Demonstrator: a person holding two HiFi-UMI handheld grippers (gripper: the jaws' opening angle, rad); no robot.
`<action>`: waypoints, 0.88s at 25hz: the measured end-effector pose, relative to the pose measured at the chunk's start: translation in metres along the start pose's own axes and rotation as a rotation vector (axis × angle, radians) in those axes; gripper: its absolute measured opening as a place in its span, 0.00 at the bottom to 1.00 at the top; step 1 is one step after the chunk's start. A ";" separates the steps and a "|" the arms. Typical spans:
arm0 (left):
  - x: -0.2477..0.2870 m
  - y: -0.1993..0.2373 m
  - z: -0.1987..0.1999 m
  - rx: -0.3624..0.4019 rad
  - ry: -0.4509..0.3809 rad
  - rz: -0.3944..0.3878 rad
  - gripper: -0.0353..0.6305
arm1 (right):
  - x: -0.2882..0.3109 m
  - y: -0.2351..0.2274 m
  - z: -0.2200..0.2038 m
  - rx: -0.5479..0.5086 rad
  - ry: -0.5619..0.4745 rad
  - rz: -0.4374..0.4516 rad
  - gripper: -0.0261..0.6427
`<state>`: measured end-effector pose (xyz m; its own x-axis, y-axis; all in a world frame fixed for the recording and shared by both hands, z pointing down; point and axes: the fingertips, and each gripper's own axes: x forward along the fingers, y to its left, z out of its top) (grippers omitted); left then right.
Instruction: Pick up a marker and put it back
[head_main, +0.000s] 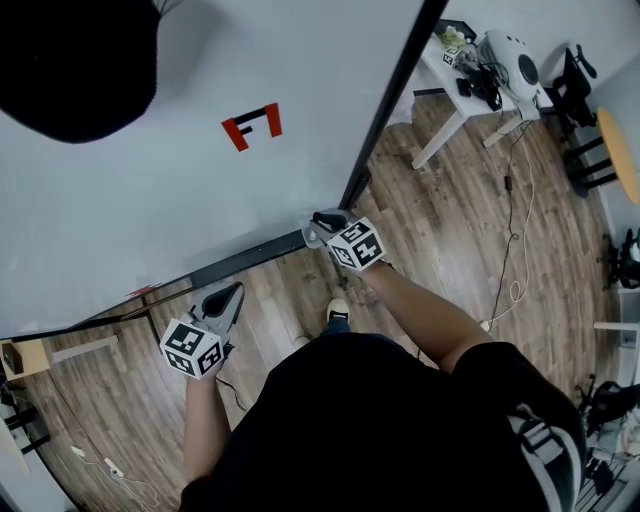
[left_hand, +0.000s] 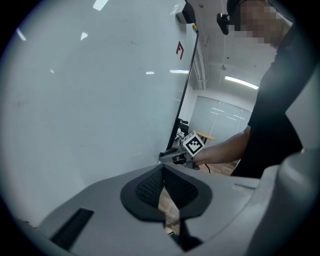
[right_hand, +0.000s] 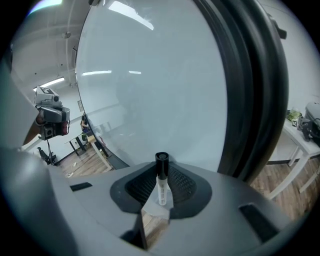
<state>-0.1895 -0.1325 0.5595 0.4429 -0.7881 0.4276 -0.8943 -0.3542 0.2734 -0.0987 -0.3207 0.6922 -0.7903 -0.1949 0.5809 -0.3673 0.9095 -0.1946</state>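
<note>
White-barrelled, black-capped marker (right_hand: 161, 181), upright, clamped in right gripper (head_main: 322, 226)

Blocked ahead by the whiteboard (head_main: 120, 190), a flat wall across the upper left. Bounded by its thick black frame (head_main: 398, 88) down the right side and along the bottom edge. Open along that bottom rail between left gripper (head_main: 226, 296) and right gripper (head_main: 322, 224), well apart. Less clearance at the right one, with a marker (right_hand: 161, 180) clamped in its jaws and jutting toward the board. Open wooden floor (head_main: 440, 230) right of the frame, crossed by 1 thin cable (head_main: 516, 288). Hemmed farther right by a white table (head_main: 440, 140) loaded with gear.
</note>
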 end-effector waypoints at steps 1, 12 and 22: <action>0.000 0.001 0.000 0.000 0.000 0.000 0.07 | 0.001 0.000 -0.001 0.001 0.002 0.001 0.13; -0.003 -0.001 0.001 0.004 -0.005 -0.014 0.07 | -0.002 0.001 0.002 0.021 -0.005 -0.009 0.16; -0.015 -0.012 0.002 0.021 -0.036 -0.025 0.07 | -0.032 0.005 0.027 0.008 -0.060 -0.055 0.18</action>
<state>-0.1855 -0.1176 0.5483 0.4631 -0.7961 0.3896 -0.8842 -0.3845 0.2655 -0.0888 -0.3196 0.6515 -0.7968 -0.2662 0.5425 -0.4145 0.8940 -0.1702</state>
